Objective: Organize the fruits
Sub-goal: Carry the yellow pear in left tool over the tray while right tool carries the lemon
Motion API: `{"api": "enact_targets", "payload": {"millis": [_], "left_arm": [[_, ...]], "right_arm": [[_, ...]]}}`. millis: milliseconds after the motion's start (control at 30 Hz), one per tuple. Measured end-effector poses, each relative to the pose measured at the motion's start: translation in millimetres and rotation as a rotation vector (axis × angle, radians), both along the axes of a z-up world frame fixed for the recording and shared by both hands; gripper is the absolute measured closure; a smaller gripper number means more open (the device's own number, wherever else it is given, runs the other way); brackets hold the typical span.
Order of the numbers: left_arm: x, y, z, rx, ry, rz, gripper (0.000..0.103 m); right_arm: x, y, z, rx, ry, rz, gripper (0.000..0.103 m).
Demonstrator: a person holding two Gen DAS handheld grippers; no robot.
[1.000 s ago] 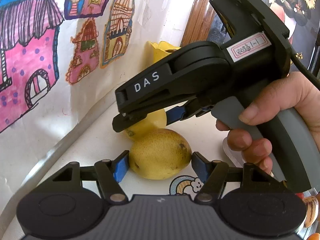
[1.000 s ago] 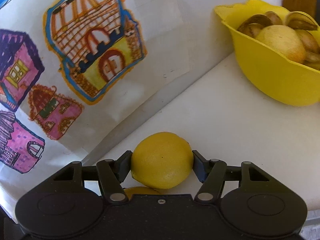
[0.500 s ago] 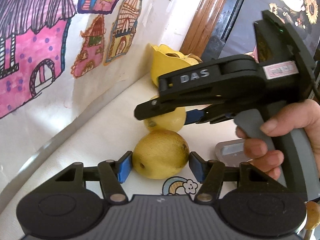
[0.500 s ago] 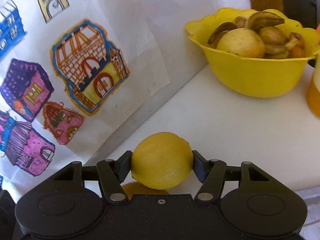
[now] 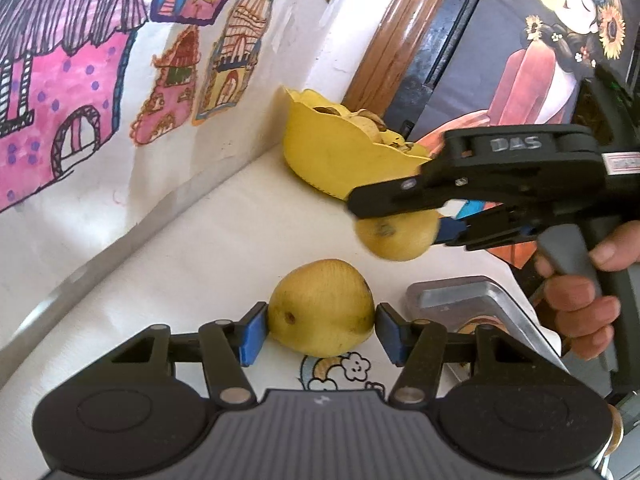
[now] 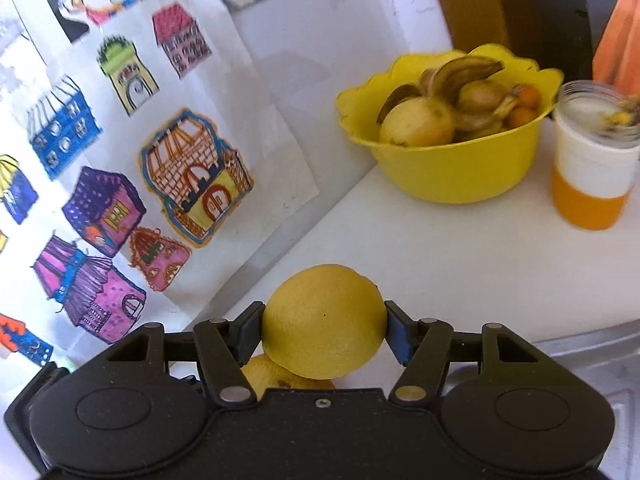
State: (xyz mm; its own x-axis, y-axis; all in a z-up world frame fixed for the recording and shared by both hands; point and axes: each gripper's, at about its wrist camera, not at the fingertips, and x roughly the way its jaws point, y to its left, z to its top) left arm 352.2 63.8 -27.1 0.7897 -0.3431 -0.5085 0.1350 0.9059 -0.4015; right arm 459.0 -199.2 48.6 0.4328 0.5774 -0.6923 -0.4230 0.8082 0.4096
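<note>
1. Left gripper point(image 5: 322, 330): blue pads now drawn in against both flanks of the yellow-green, speckled pear-shaped fruit point(image 5: 322, 308), jaws closing from the wider stance of a second ago; fruit seated on the white tabletop point(image 5: 224, 248), just above a rainbow-and-cloud sticker point(image 5: 340, 368).
2. Meaning for the task: grip nearly made, lift not yet begun; probably next in line for the bowl.
3. Right gripper point(image 6: 324, 326): clamped at mid-width on the smooth, round yellow lemon point(image 6: 324, 320), opening unchanged, fruit pinched at both sides and clear of the table.
4. Seen from the left wrist camera: lemon point(image 5: 396, 236) now raised and carried off from beside the pear toward the scalloped yellow plastic bowl point(image 5: 340, 156), where a second ago it sat low, touching the pear.
5. Bowl point(image 6: 448, 168) now nearer in the right wrist view, already piled with fruit and banana peel; orange-and-white lidded jar point(image 6: 592, 168) just beside it.
6. Judgement: lemon delivery well under way, room on the heap tight.
</note>
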Motion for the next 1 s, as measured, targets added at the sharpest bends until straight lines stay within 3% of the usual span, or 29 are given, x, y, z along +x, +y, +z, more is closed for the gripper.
{"api": "enact_targets", "payload": {"millis": [533, 1000], "left_arm": [[-9, -24, 1, -0.117, -0.007, -0.2, 0.045], [-13, -57, 8, -0.012, -0.021, -0.182, 0.045]], "right_arm": [[-42, -89, 11, 0.013, -0.009, -0.095, 0.039], [-49, -122, -14, 0.052, 0.042, -0.12, 0.038]]}}
